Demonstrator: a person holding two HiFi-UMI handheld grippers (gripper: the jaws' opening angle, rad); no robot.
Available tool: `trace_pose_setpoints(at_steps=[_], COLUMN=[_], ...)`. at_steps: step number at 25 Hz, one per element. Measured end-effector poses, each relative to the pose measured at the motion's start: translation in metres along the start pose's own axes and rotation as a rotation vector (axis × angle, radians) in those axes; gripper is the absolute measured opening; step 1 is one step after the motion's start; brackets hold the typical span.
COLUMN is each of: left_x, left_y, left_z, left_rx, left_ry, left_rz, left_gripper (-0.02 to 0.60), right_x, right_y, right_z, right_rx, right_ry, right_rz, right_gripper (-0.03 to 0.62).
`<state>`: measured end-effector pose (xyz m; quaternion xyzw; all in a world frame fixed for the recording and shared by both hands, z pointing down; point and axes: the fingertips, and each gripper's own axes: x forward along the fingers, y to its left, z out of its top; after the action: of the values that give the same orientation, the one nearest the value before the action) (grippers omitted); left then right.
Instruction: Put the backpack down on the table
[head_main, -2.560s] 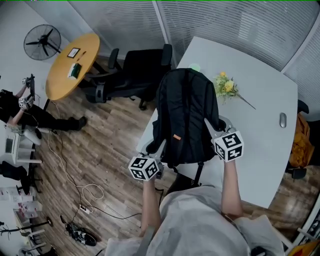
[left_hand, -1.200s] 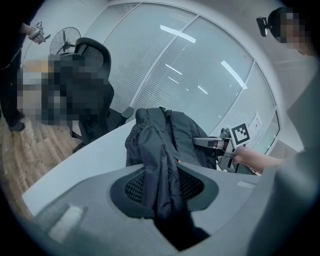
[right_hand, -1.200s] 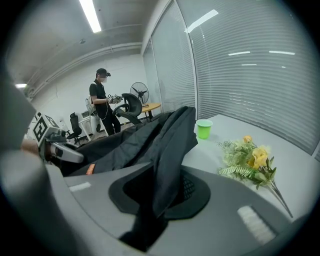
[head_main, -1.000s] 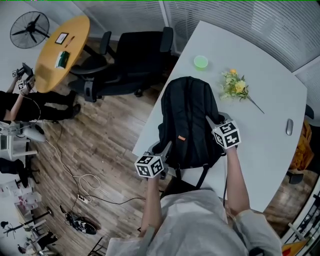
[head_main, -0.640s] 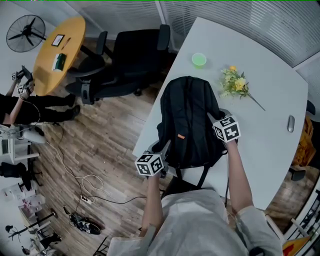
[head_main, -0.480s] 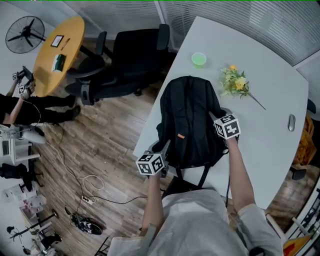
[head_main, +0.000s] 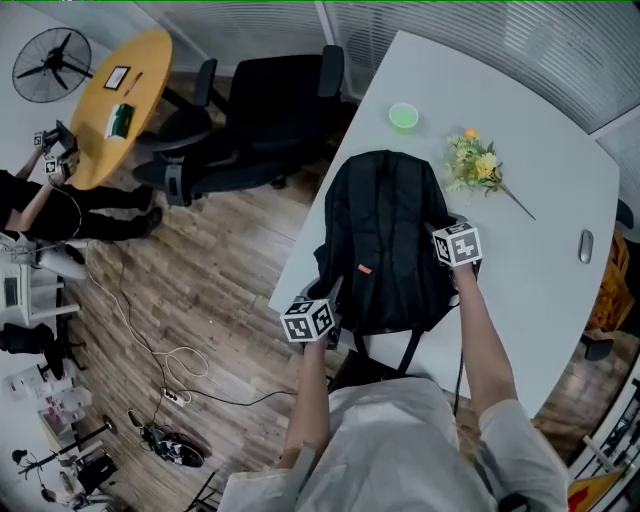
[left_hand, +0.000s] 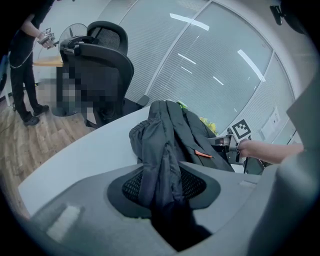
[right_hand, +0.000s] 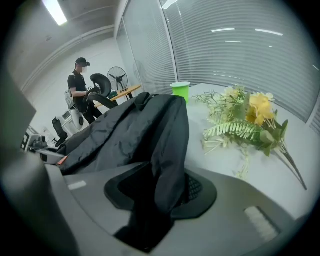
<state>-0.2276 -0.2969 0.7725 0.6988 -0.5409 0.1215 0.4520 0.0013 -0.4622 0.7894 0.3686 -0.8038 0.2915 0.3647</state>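
The black backpack (head_main: 385, 240) lies flat on the white table (head_main: 540, 300), its lower end over the near edge. My left gripper (head_main: 330, 297) is at its left lower side, and my right gripper (head_main: 441, 226) at its right side. Both pairs of jaws have just been opening. In the left gripper view a fold of backpack fabric (left_hand: 160, 165) still runs between the jaws of my left gripper (left_hand: 165, 187), loose against the mesh pads. In the right gripper view a fold (right_hand: 167, 150) likewise hangs slack in the gap of my right gripper (right_hand: 160, 192).
A green cup (head_main: 403, 116) and a bunch of yellow flowers (head_main: 475, 168) lie beyond the backpack, a mouse (head_main: 586, 245) at the far right. Black office chairs (head_main: 270, 110) stand left of the table. A person (head_main: 40, 190) stands by a round wooden table (head_main: 110, 100).
The backpack has come down from the air and now lies on the table. Both grippers sank with it, and the fabric in their jaws has gone slack.
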Motion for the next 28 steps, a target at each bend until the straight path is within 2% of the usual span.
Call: trace_pose_setpoints(at_steps=[4,13,28], left_x=[0.004,0.003,-0.016], left_y=[0.008,0.013,0.005], left_z=[-0.004,-0.006,0.003], left_rx=[-0.008,-0.012,0.081], left_ry=[-0.001,-0.012,-0.028], left_rz=[0.014,0.021,0.095], left_gripper=[0.187,0.212,0.232], right_x=[0.002,-0.006,-0.058], right_y=[-0.006,-0.007,0.0], right_z=[-0.002,-0.001,-0.008], right_rx=[0.069,0.061,0.027], right_ry=[-0.016,-0.03,-0.101], right_rz=[0.008,-0.069,-0.107], right_gripper=[0.163,0.182,0.189])
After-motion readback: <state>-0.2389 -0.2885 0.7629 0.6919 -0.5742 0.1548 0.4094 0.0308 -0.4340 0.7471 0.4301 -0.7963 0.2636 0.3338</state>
